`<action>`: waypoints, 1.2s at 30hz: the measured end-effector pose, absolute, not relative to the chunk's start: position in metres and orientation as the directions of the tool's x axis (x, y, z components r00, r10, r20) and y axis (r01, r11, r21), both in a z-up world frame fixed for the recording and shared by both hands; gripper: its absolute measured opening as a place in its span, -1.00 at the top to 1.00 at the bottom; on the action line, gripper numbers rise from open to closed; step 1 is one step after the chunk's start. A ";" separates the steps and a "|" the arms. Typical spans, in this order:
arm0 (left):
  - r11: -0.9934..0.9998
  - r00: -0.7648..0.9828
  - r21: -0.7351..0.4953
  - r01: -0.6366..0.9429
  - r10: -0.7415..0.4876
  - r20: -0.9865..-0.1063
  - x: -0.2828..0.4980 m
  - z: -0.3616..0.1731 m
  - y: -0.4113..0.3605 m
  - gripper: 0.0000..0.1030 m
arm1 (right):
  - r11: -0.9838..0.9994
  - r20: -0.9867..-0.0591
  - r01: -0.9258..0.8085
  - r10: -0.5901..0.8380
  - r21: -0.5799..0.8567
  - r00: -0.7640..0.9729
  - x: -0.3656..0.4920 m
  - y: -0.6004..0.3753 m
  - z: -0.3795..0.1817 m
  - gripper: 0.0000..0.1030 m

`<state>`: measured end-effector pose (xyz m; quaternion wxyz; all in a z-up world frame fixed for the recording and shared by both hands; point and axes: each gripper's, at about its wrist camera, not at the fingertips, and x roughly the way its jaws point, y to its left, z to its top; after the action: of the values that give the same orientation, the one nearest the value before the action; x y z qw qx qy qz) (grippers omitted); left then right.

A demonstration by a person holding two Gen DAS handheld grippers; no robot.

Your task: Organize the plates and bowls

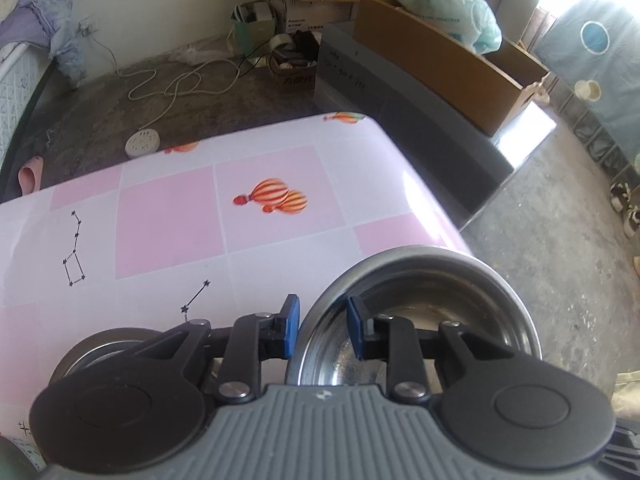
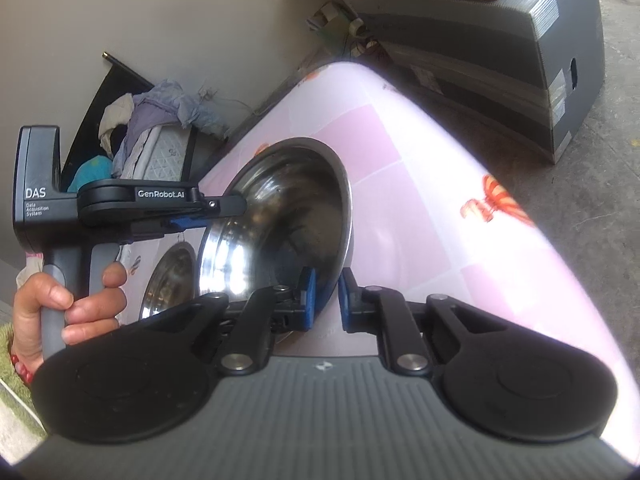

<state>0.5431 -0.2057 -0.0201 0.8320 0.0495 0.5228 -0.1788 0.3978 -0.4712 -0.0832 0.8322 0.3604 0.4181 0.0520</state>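
Observation:
A steel bowl (image 1: 424, 320) sits near the right edge of the table, which has a pink and white chequered cloth (image 1: 168, 220). My left gripper (image 1: 322, 326) is shut on the bowl's left rim, one blue pad outside and one inside. In the right wrist view the same bowl (image 2: 280, 208) fills the middle. There my right gripper (image 2: 326, 300) is shut on its near rim. The left gripper (image 2: 200, 220), held by a hand (image 2: 80, 304), clamps the opposite rim. A second, smaller steel bowl (image 1: 80, 356) (image 2: 172, 276) lies on the cloth just beside it, partly hidden by the gripper arms.
The table edge (image 1: 440, 216) drops off right beside the bowl. A dark grey crate (image 1: 420, 120) with a cardboard box (image 1: 460, 76) on it stands beyond the table's corner. A cable and power strip (image 1: 142, 144) lie on the floor. Clothes are piled by the wall (image 2: 152, 120).

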 end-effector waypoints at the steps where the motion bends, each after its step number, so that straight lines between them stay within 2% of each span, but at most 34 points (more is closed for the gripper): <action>1: 0.932 0.394 -0.104 0.349 -0.246 -0.886 0.542 -0.017 -0.207 0.50 | 0.735 -0.657 0.217 0.382 0.642 0.650 0.396 -0.475 -0.080 0.79; 13: 0.938 0.452 -0.108 0.330 -0.257 -0.854 0.528 0.029 -0.200 0.52 | 0.749 -0.630 0.184 0.368 0.637 0.684 0.387 -0.490 -0.035 0.79; 23: 0.974 0.492 -0.100 0.202 -0.189 -0.850 0.515 0.063 -0.112 0.58 | 0.738 -0.592 0.069 0.478 0.672 0.649 0.400 -0.438 -0.003 0.79; 28: 0.989 0.500 -0.047 0.143 -0.113 -0.859 0.510 0.061 -0.071 0.58 | 0.738 -0.588 0.006 0.533 0.675 0.609 0.416 -0.391 0.009 0.79; 36: 0.996 0.466 -0.062 0.072 -0.088 -0.881 0.512 0.032 -0.031 0.57 | 0.771 -0.638 -0.026 0.544 0.636 0.545 0.435 -0.341 0.007 0.79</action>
<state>0.5122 -0.0312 0.0318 0.8561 -0.0080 0.5147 -0.0466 0.4347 -0.3408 0.0073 0.8293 0.2913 0.4449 0.1719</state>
